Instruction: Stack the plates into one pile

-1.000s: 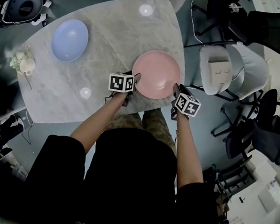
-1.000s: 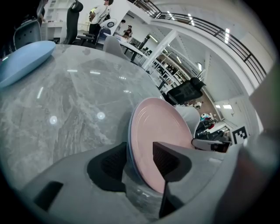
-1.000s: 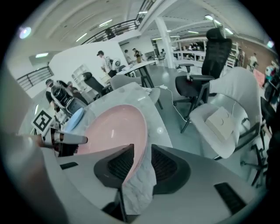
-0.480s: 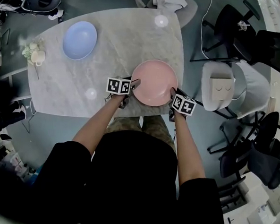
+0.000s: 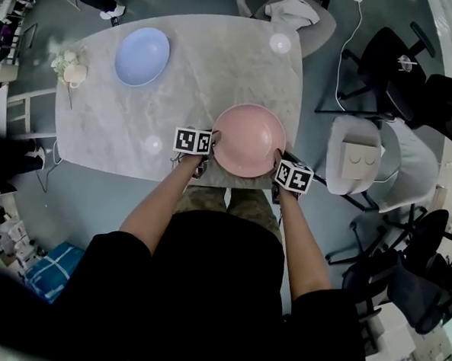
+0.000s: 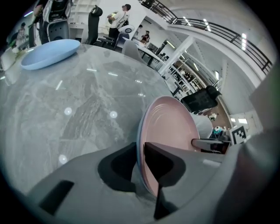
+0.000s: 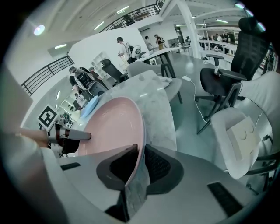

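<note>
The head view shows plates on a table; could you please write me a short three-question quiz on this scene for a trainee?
1. True or false: the plates on the table already form one pile.
2. What do the left gripper and the right gripper grip? A) the rim of the pink plate B) a cup C) nothing
3. What colour is the plate near the table's far left corner?
Key: 1 false, the two plates lie apart. 2 A, both pairs of jaws have just been closing on opposite sides of its rim. 3 blue: the blue plate.
</note>
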A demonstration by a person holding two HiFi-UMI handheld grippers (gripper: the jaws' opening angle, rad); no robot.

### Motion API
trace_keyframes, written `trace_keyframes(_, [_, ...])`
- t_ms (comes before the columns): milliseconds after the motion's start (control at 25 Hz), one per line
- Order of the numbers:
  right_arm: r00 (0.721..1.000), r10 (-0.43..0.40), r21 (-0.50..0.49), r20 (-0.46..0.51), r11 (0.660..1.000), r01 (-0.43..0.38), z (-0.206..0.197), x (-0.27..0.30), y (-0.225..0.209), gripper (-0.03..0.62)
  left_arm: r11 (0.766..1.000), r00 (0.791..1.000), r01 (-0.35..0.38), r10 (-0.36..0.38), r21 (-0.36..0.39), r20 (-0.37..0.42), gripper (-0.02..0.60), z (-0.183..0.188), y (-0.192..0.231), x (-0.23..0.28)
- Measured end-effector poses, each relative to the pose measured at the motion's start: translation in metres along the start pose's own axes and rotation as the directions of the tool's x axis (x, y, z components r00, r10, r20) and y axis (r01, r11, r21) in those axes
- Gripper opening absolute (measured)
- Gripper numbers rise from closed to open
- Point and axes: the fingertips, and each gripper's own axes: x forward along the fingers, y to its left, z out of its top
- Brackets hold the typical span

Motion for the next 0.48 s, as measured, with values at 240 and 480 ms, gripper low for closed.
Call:
trace_keyframes(240, [0.999, 0.035, -0.046, -0.012, 0.998, -0.035, -0.003, -0.01, 0.028, 0.055, 0.997, 0.999, -0.021, 0.023, -0.072, 0.03, 0.074, -0.021, 0.011, -0.032])
trace_keyframes(480, [0.996, 0.091, -0.097, -0.02, 0.991, -0.093, -0.008, -0.006, 0.081, 0.051, 0.988, 0.994, -0.035, 0.05, -0.148, 0.1, 0.072, -0.043, 0.039, -0.081])
